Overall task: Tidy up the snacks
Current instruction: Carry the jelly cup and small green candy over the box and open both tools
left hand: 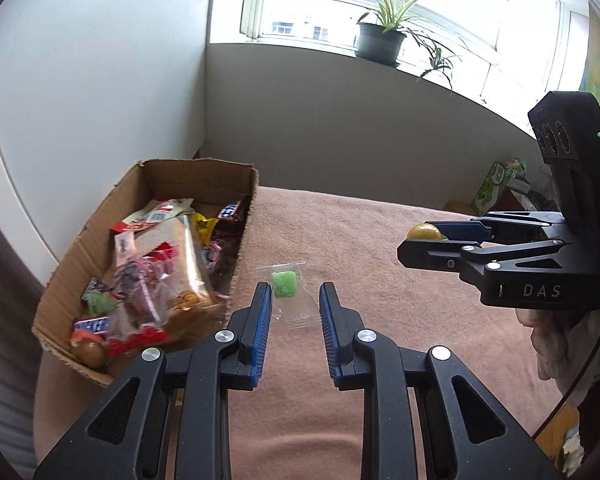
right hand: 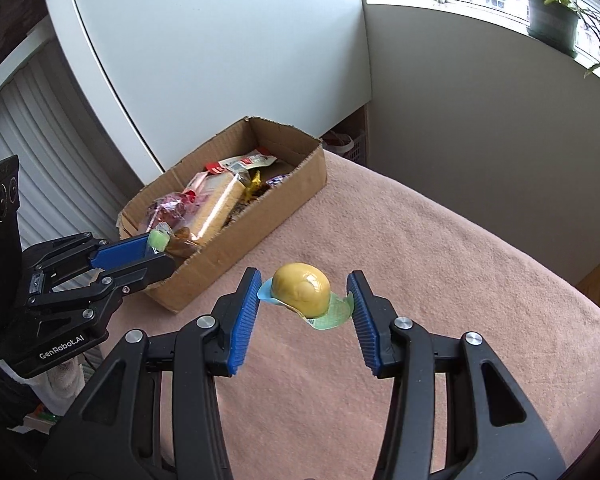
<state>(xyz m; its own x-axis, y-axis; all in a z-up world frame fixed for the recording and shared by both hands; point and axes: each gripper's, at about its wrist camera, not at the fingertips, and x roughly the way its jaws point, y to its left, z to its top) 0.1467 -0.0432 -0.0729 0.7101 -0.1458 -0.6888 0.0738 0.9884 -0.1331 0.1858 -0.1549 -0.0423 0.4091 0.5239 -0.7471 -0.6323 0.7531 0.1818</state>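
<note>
A: Daylight pours from the window point(left hand: 380, 8) at the upper right of both views, blown out to white glare.

B: Below it the wall point(left hand: 340, 128) lies dimmer; edges bow with fisheye distortion, corners vignette black, focus mostly sharp.

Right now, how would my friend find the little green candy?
Find the pink blanket with the cardboard box of snacks on it. Beside the box, the left tool pinches a clear wrapper with the green candy inside. It is small, square and green; the right tool holds a round yellow jelly cup.
</note>
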